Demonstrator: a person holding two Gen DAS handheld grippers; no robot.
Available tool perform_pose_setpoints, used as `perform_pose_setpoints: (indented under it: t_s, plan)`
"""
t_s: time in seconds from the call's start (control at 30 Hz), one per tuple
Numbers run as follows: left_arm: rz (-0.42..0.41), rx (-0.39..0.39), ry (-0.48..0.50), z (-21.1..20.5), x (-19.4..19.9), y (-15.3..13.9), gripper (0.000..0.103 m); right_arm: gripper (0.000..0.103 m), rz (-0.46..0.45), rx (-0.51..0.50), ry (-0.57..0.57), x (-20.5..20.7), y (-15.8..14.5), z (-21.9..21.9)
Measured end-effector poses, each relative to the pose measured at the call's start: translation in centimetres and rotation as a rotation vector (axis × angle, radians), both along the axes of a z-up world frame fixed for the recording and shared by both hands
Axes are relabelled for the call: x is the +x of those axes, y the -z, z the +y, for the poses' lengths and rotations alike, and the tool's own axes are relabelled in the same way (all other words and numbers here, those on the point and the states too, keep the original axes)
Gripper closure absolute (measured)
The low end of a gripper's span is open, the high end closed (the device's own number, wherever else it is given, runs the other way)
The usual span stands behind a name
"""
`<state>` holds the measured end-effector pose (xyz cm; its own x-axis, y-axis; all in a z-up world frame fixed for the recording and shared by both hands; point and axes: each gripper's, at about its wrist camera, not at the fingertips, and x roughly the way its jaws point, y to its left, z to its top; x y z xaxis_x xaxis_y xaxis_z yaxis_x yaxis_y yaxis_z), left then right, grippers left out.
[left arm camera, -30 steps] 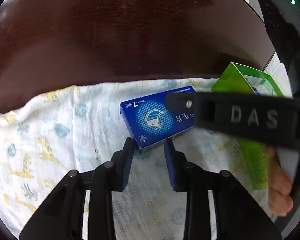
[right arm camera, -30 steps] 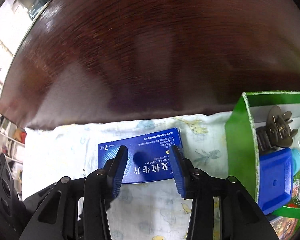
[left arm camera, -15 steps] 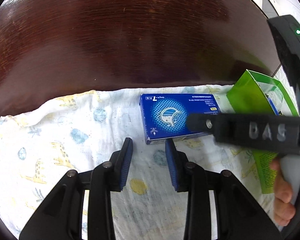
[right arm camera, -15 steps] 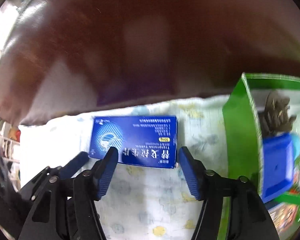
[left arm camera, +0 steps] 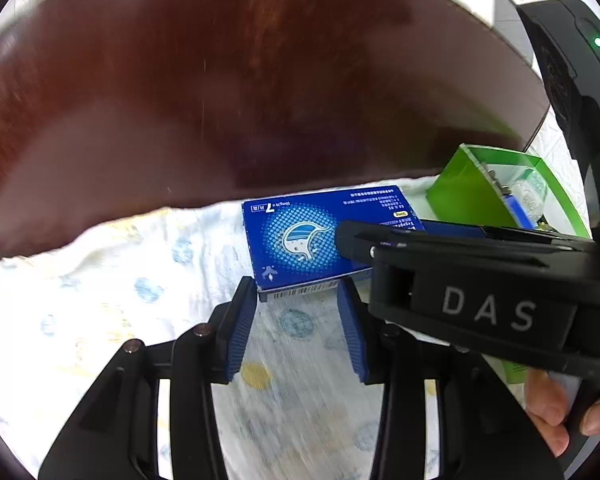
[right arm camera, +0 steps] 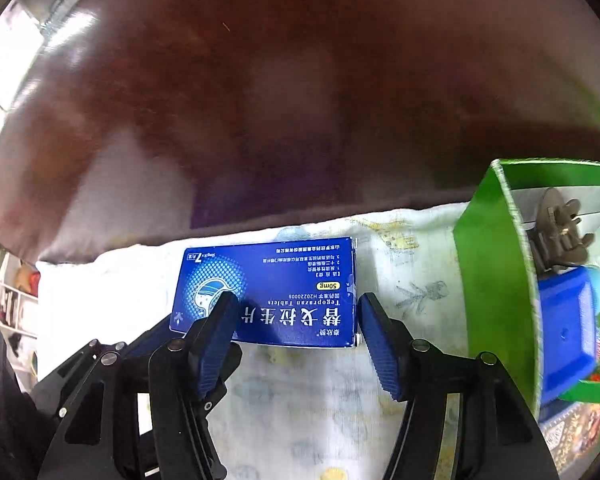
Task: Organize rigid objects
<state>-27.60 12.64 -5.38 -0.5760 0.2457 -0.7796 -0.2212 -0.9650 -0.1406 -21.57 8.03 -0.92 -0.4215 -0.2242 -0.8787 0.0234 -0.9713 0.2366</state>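
Note:
A blue medicine box point(right arm camera: 268, 288) lies flat on a white patterned cloth point(right arm camera: 300, 400). My right gripper point(right arm camera: 296, 312) stands open and wide over the box's near long edge; its left finger overlaps the box top and its right finger sits just off the right end. In the left wrist view the same box point(left arm camera: 300, 240) has its near short end just between the tips of my left gripper point(left arm camera: 296, 288). Those jaws are opening, and the pads do not clearly press on the box. The right gripper's black body crosses the right side of that view.
A green open carton point(right arm camera: 496, 280) stands on the cloth to the right, holding a brown hair claw point(right arm camera: 556, 236), a blue case point(right arm camera: 568, 328) and a bottle. Dark wooden tabletop point(left arm camera: 260, 80) lies beyond the cloth. A person's hand point(left arm camera: 560, 420) holds the right gripper.
My left gripper's jaws have widened and the box's short end now sits between its tips. The right gripper's jaws spread wider. The box now lies squarer to both views.

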Motion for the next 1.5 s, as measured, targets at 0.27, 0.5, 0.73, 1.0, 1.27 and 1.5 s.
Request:
perform_pose_setpoints:
  t_s: [0.27, 0.5, 0.73, 1.0, 1.27, 1.5]
  plan:
    - [0.123, -0.025, 0.042, 3.2, 4.0, -5.6, 0.063, 0.039, 0.121, -0.048, -0.012, 3.1, -5.6, 2.0]
    - [0.203, -0.042, 0.190, 11.2, 4.7, -7.4, 0.064, 0.039, 0.213, -0.100, 0.083, 7.9, -9.7, 9.2]
    - [0.195, -0.040, 0.329, 20.9, 4.9, -7.7, 0.064, 0.039, 0.249, -0.095, 0.243, 13.1, -10.3, 16.5]
    - [0.138, -0.067, 0.373, 24.8, 4.6, -5.8, 0.063, 0.039, 0.235, -0.078, 0.341, 14.6, -8.3, 23.3]
    - [0.162, -0.118, 0.298, 24.1, 5.5, -5.0, 0.040, 0.039, 0.233, 0.025, 0.363, 15.9, -6.6, 24.1]
    - [0.212, -0.093, 0.243, 21.4, 9.2, -6.3, 0.019, 0.038, 0.320, 0.102, 0.372, 19.6, -7.5, 22.8]
